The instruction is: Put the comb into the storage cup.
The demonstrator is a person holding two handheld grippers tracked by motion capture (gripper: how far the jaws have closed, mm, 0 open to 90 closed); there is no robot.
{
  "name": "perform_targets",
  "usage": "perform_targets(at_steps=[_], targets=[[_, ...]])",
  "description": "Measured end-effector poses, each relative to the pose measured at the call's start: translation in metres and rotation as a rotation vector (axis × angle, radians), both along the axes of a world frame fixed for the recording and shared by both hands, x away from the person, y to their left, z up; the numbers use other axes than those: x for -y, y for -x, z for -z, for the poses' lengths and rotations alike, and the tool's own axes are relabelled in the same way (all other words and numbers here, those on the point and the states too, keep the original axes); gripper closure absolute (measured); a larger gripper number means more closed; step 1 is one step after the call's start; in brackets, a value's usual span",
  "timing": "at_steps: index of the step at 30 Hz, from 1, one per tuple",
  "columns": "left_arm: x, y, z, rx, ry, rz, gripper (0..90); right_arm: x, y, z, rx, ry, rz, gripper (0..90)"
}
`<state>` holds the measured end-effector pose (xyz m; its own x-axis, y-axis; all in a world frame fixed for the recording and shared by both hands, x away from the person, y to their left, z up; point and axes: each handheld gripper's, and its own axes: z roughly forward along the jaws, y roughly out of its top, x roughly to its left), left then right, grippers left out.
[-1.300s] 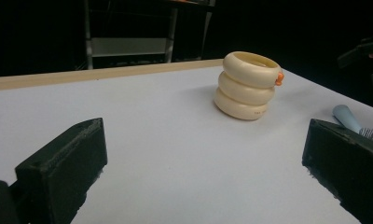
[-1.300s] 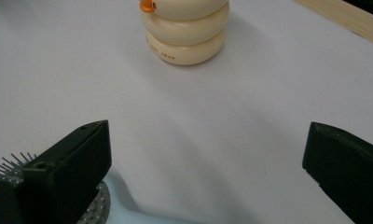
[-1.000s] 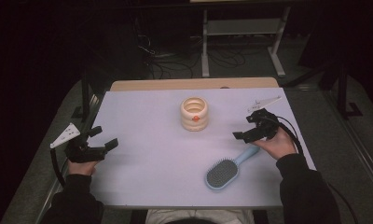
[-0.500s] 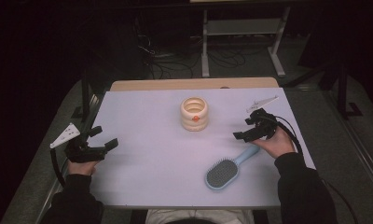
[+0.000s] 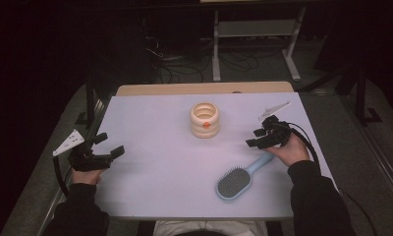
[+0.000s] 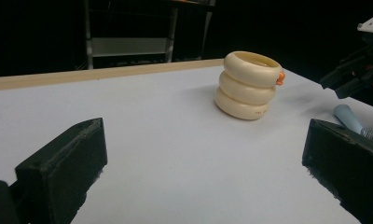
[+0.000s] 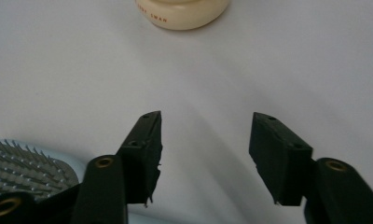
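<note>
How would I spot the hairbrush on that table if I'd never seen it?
Start at the pale table and go to its near right part, just below the right claw. The hairbrush lies flat there, bristles up. It is light blue with a handle, unlike the cream ringed holder standing mid-table.

Hairbrush (image 7: 28,170) cut off; holder (image 7: 182,13) too

A dark room, cables (image 5: 184,61) and a metal shelf frame (image 5: 256,37) behind the table (image 5: 150,123).

A cream ringed holder (image 5: 205,120) stands upright on the table (image 5: 155,142), a blue brush (image 5: 238,177) lies bristles-up well apart from it, and a shelf (image 5: 253,29) stands beyond the table.
</note>
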<state>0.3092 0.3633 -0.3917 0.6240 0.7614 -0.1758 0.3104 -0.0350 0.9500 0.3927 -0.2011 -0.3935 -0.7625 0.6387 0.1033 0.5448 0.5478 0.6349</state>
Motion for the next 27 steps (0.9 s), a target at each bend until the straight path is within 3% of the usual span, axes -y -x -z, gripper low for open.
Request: perform_targets(at_steps=[2,6,10,19,27], targets=[[0.000,0.000,0.000,0.000,0.000,0.001,0.0,-0.001,0.000,0.001,-0.002,0.012,-0.006,51.3],[0.001,-0.001,0.000,-0.002,-0.004,0.003,0.0,-0.002,-0.002,0.004,-0.005,0.029,0.031,71.0],[0.001,-0.001,0.000,-0.002,-0.004,0.003,0.0,-0.002,-0.002,0.006,-0.014,0.073,0.022,88.2],[0.001,-0.001,0.001,-0.002,-0.005,0.003,0.0,0.001,0.000,0.012,-0.034,0.079,0.006,88.5],[0.001,-0.001,0.001,-0.005,-0.009,0.006,0.0,0.004,0.001,0.020,-0.064,0.119,0.002,88.5]])
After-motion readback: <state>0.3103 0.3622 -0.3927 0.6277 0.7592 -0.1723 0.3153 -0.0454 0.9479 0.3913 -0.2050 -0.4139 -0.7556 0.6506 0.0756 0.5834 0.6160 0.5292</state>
